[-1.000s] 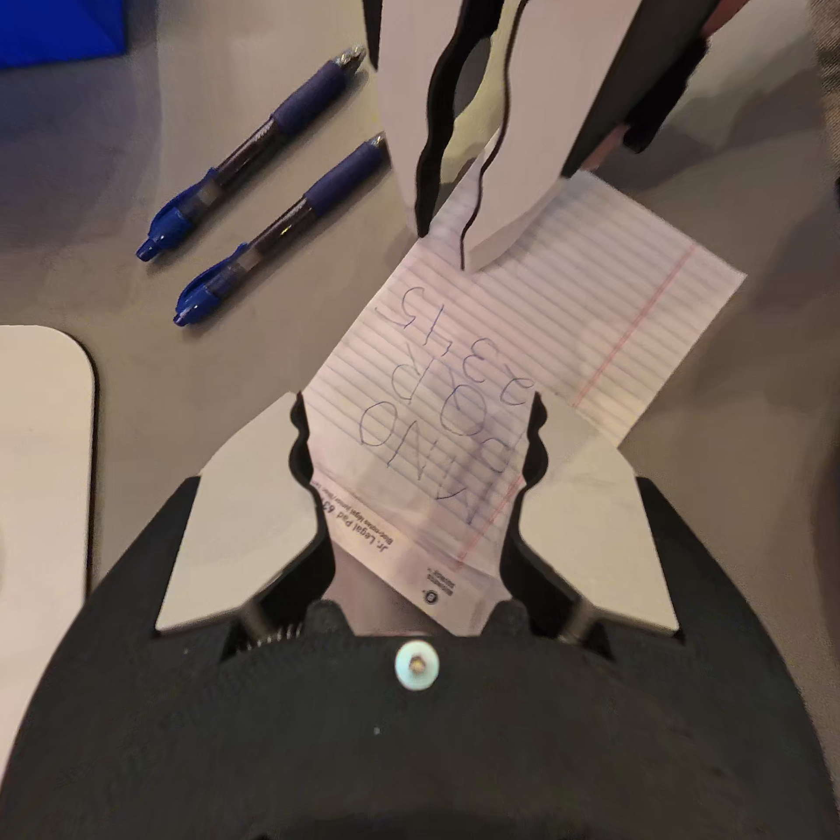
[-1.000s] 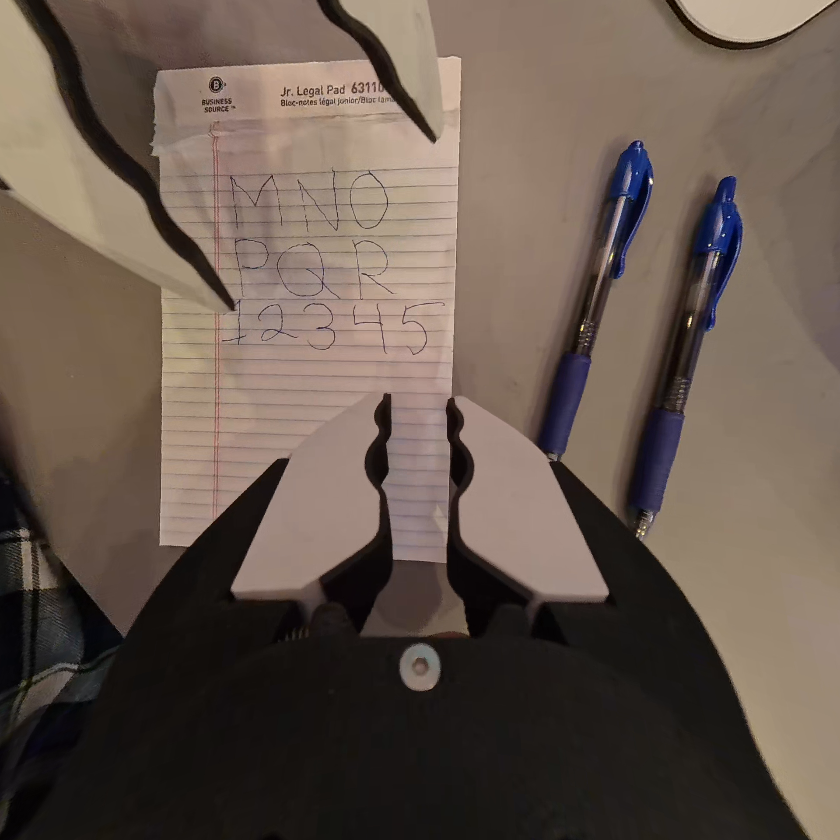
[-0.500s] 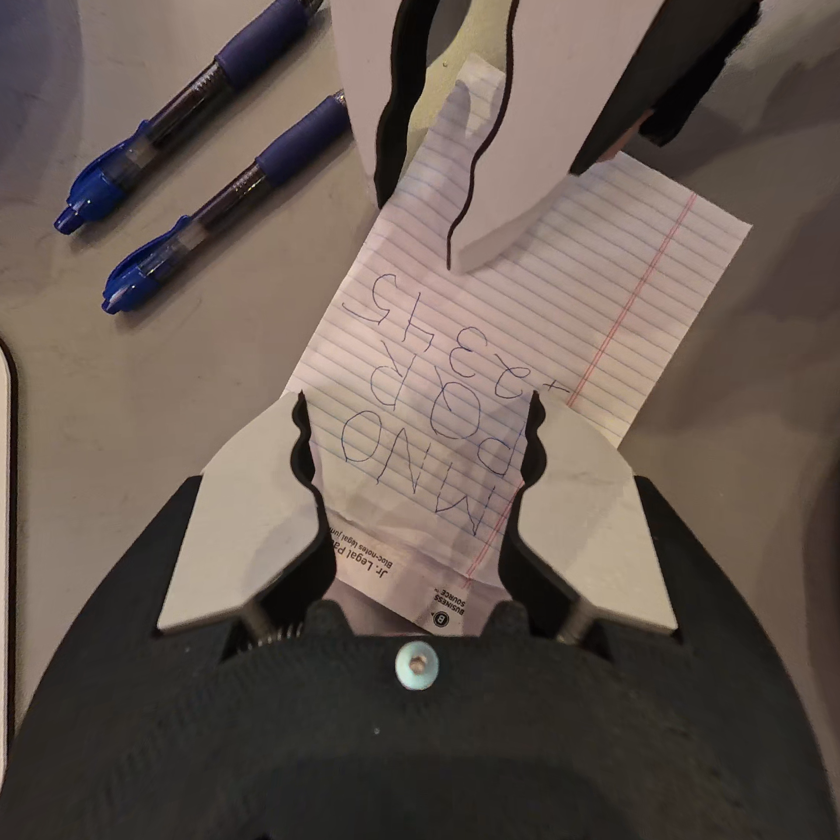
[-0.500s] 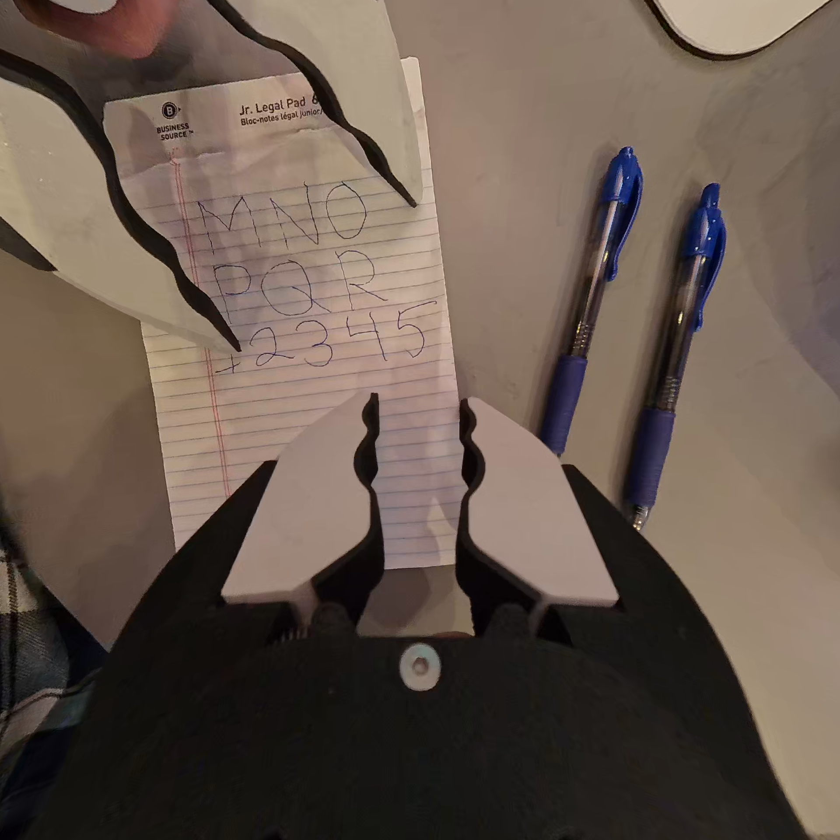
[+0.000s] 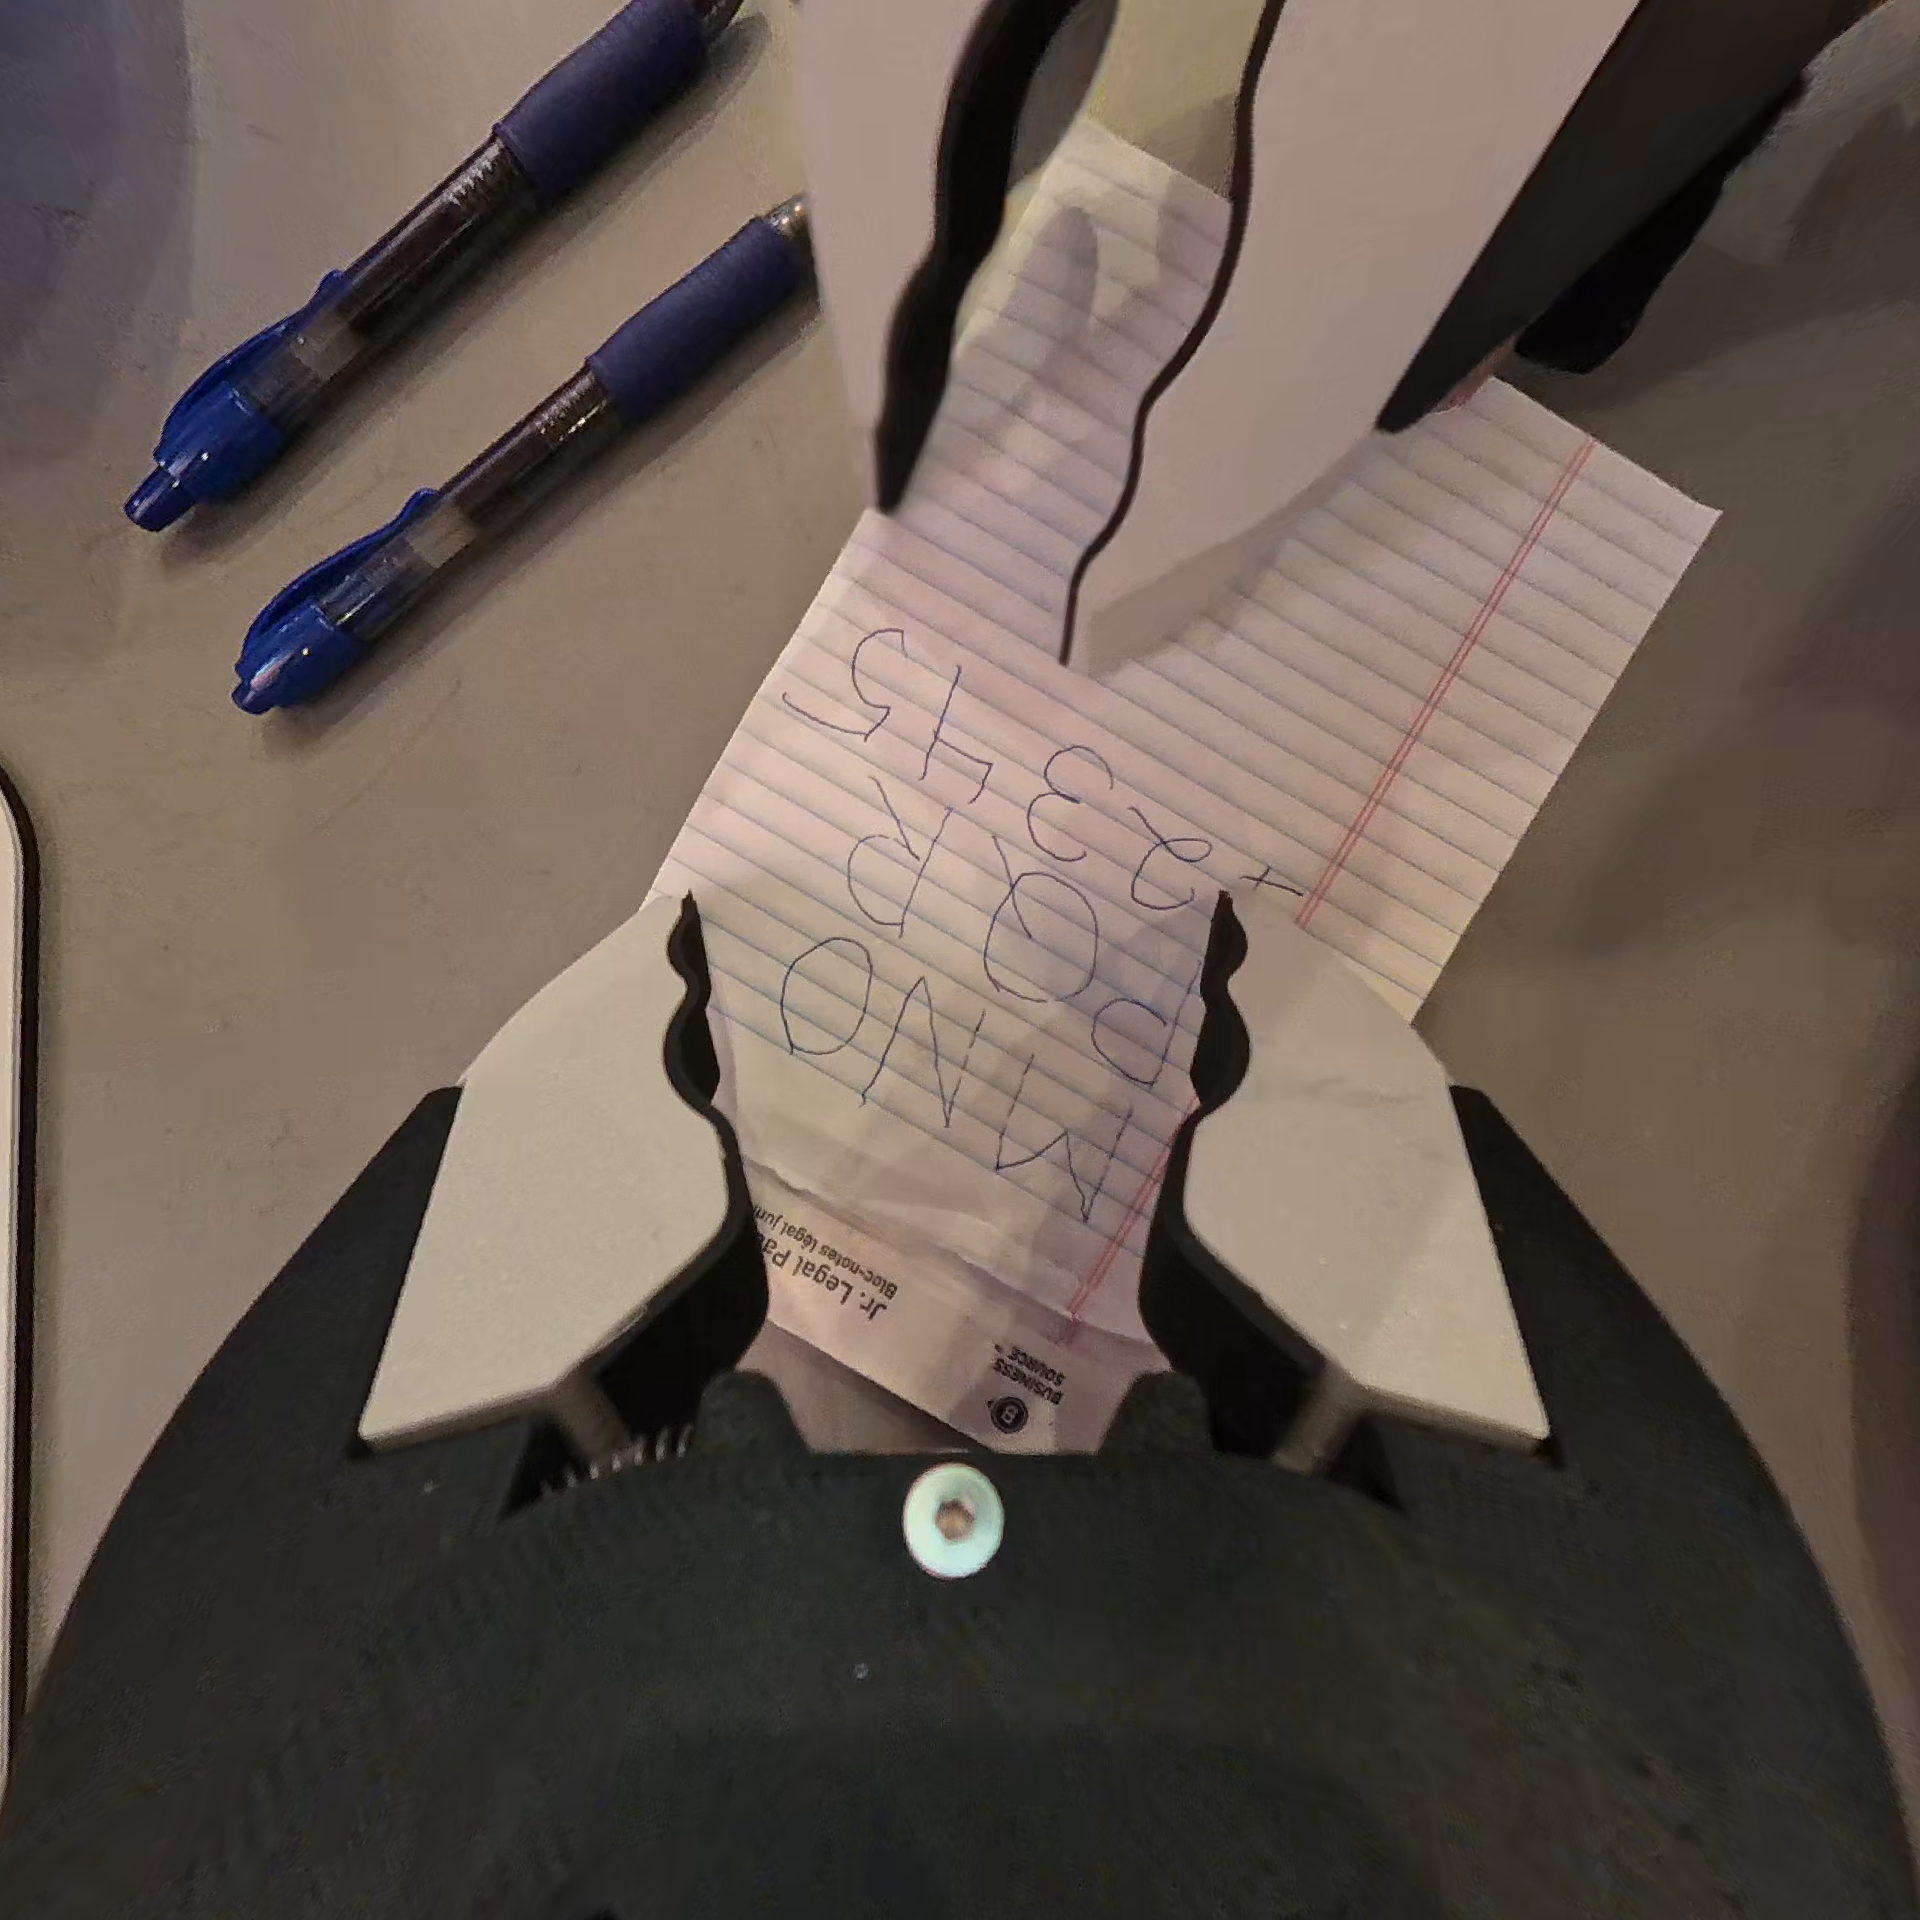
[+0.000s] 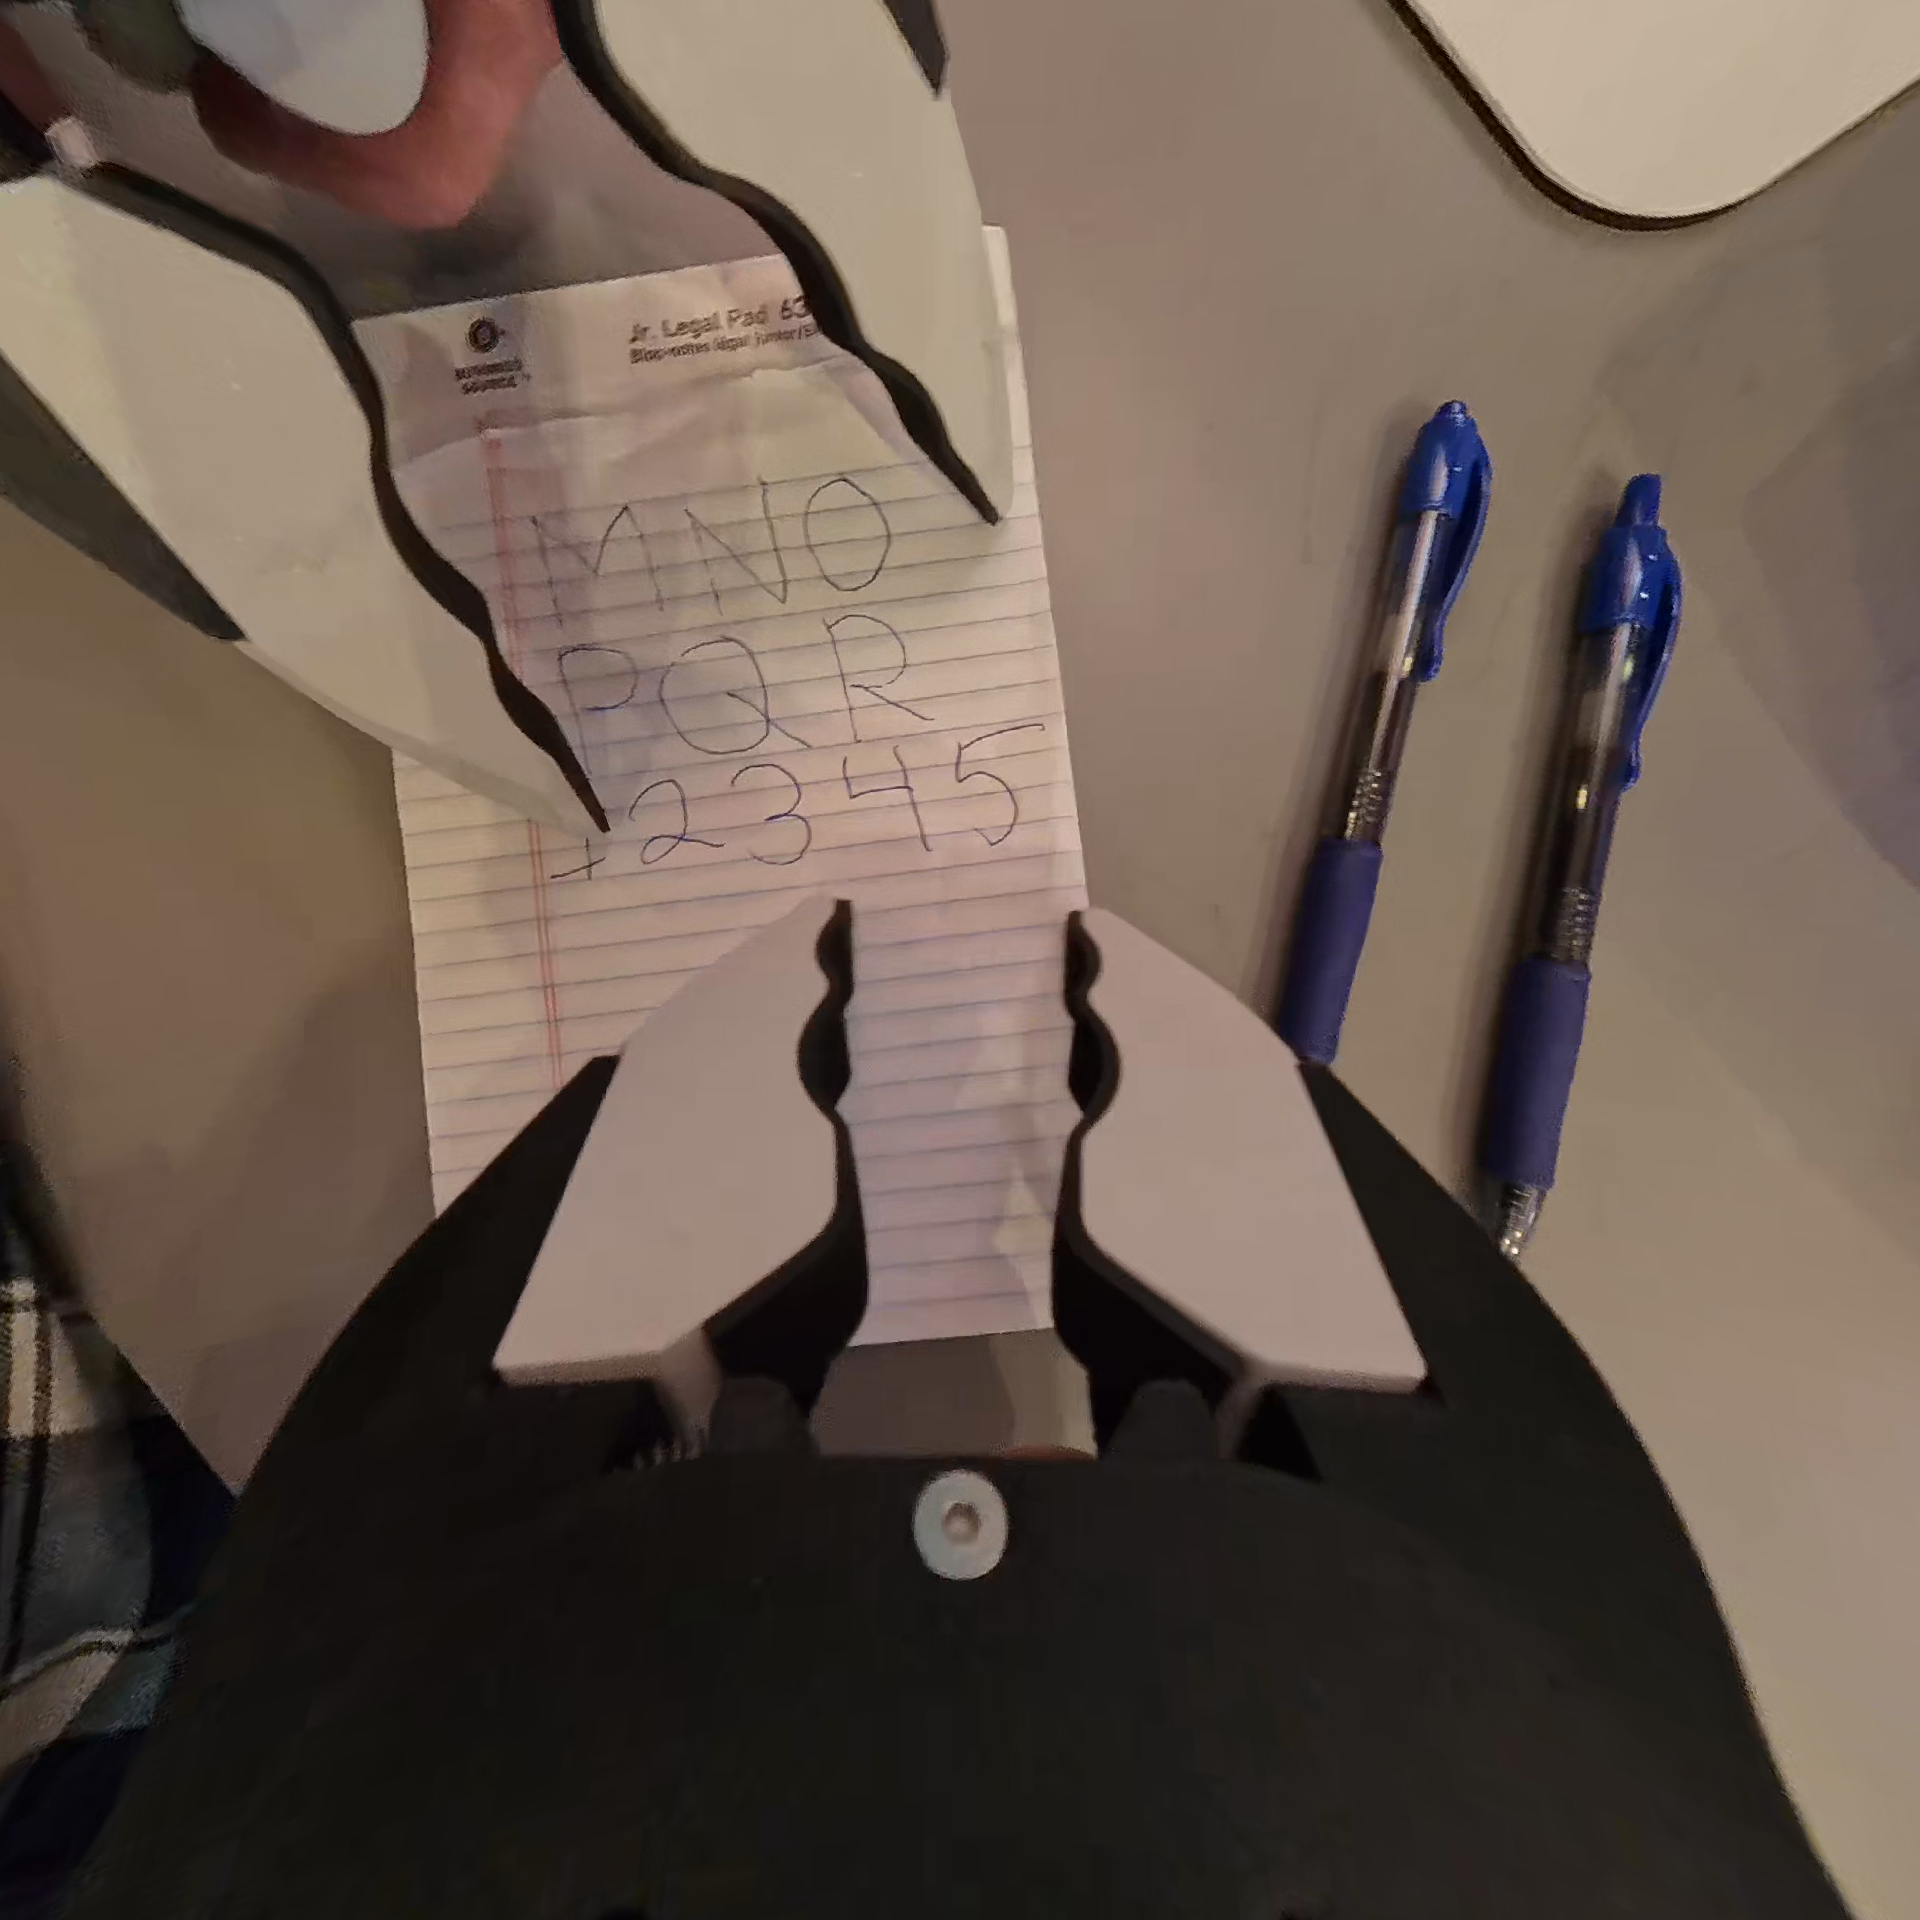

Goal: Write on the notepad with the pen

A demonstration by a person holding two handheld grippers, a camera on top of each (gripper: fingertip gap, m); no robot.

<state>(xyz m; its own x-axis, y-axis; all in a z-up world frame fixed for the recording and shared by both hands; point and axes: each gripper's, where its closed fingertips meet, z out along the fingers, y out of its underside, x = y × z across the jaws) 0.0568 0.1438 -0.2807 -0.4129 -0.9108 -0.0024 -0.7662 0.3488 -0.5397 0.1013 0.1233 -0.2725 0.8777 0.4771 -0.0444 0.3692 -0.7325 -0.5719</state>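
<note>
The white lined notepad [image 5: 1299, 707] lies on the grey table and bears blue handwriting. Its top sheet is creased near the header. My left gripper [image 5: 956, 904] is wide open and empty, with its fingers astride the pad's top part; it also shows in the right wrist view [image 6: 792, 667]. My right gripper [image 6: 958, 914] is open and empty over the pad's [image 6: 665, 935] lower part; it also shows in the left wrist view [image 5: 979, 577]. Two blue pens [image 6: 1392, 727] [image 6: 1600, 831] lie side by side on the table to the right of the pad; they also show in the left wrist view [image 5: 416, 301] [image 5: 499, 457].
A white board with rounded corners [image 6: 1662, 104] lies beyond the pens; its edge also shows in the left wrist view [image 5: 8, 1039]. A plaid sleeve [image 6: 52, 1455] is at the lower left. A hand [image 6: 364, 156] holds the left gripper. There is about 6 cm between the tips of the two grippers.
My right gripper's jaws have opened wider over the pad, with nothing in them. My left gripper has moved farther over the pad, and the pad has turned slightly.
</note>
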